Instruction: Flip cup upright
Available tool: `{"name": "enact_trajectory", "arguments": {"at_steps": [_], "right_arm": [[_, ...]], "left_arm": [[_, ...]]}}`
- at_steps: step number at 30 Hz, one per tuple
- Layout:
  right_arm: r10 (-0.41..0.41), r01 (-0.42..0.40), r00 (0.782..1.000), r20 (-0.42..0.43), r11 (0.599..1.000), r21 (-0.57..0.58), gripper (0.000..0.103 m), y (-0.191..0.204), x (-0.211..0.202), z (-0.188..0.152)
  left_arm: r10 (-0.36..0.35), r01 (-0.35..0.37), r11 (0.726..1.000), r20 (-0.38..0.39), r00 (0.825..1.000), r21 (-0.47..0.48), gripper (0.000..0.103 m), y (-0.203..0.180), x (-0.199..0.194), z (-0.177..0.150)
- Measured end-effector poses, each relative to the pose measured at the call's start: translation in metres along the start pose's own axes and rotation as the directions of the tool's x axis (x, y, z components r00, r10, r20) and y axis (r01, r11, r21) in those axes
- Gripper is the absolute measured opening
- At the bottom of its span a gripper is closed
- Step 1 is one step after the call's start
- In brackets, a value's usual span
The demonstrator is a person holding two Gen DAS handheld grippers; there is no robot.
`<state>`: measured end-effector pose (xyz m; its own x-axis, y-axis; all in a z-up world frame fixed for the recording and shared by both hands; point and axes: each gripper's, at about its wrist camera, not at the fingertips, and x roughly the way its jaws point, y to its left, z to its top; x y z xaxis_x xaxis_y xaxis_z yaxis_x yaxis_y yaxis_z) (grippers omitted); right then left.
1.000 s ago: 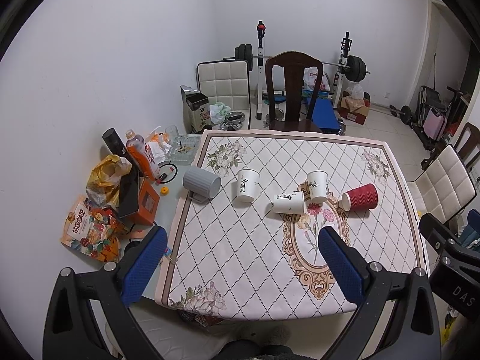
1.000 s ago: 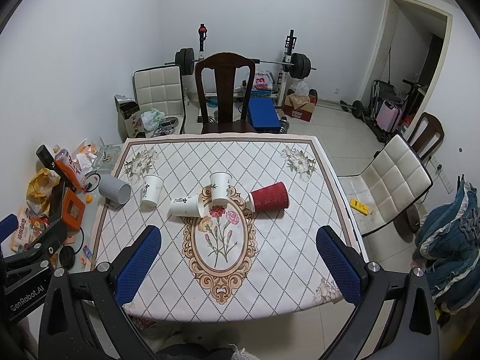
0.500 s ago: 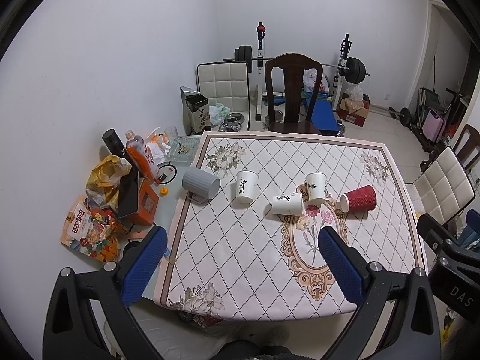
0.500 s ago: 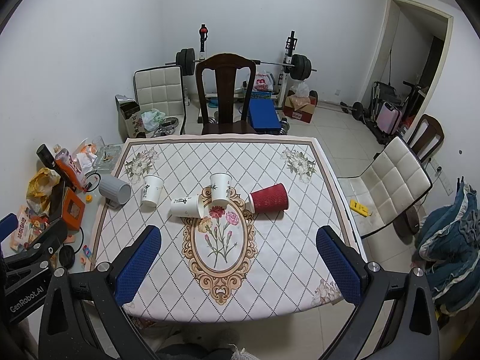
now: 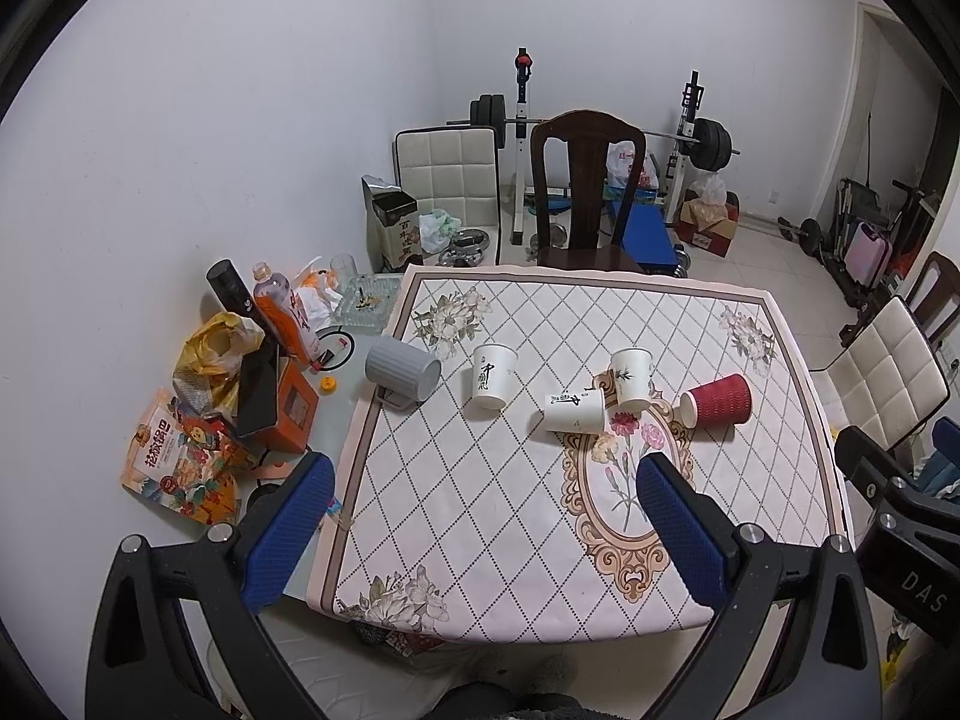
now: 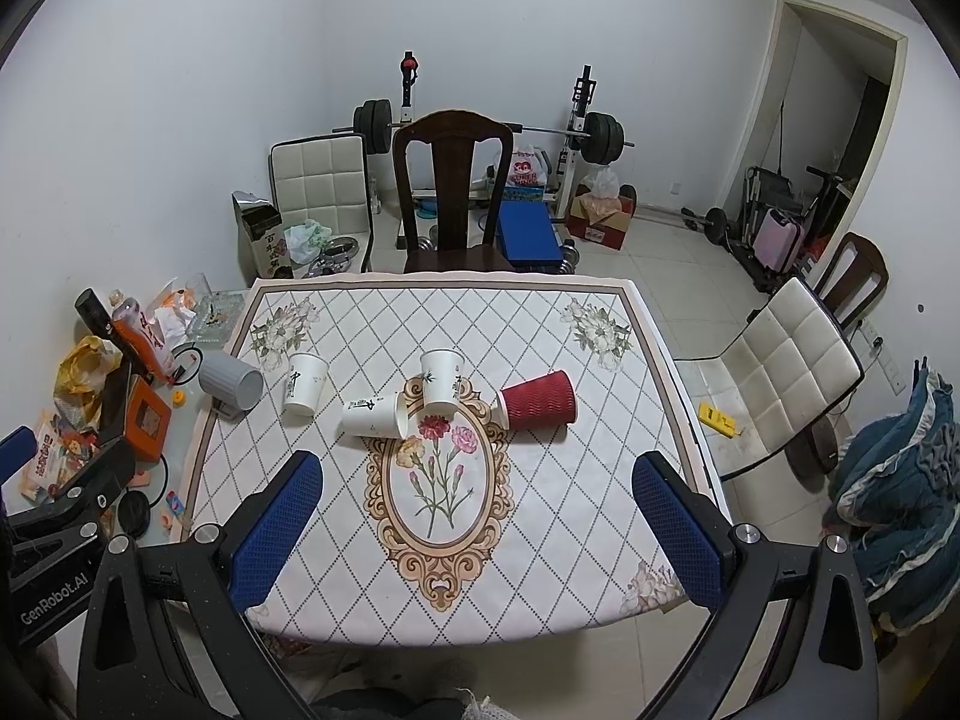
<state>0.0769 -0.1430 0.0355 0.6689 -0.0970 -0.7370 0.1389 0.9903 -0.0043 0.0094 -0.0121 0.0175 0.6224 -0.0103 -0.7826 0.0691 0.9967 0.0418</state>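
Note:
Several cups are on the patterned tablecloth (image 5: 480, 498). A grey ribbed cup (image 5: 401, 371) (image 6: 232, 384) lies on its side at the left edge. A white paper cup (image 5: 573, 411) (image 6: 373, 416) lies on its side mid-table. A red ribbed cup (image 5: 719, 407) (image 6: 537, 402) lies on its side to the right. Two white paper cups (image 5: 492, 375) (image 5: 631, 378) stand upright, also seen in the right wrist view (image 6: 306, 383) (image 6: 441, 375). My left gripper (image 5: 480, 531) and right gripper (image 6: 477, 531) are open and empty, high above the table's near edge.
Bottles, snack bags and an orange box (image 5: 282, 408) clutter the glass strip left of the cloth. A dark wooden chair (image 5: 585, 198) stands at the far side, a white padded chair (image 6: 780, 372) at the right. Weight equipment lines the back wall.
Both views have shifted very slightly; the cups have not moved and both grippers stay open.

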Motion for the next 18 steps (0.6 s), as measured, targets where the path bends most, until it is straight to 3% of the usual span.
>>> {"name": "enact_trajectory", "arguments": {"at_steps": [12,18], "right_arm": [[0.021,-0.021,1.0,-0.01,1.0,-0.006,0.103,0.004,0.004,0.011],[0.031,-0.032,0.997,-0.072,0.999,-0.015,0.103,0.0,0.04,0.0]], "left_arm": [[0.003,-0.003,1.0,0.0,1.0,-0.028,0.103,-0.004,-0.003,0.005],[0.056,-0.059,0.996,-0.048,0.997,-0.06,0.103,-0.006,0.029,-0.003]]}}
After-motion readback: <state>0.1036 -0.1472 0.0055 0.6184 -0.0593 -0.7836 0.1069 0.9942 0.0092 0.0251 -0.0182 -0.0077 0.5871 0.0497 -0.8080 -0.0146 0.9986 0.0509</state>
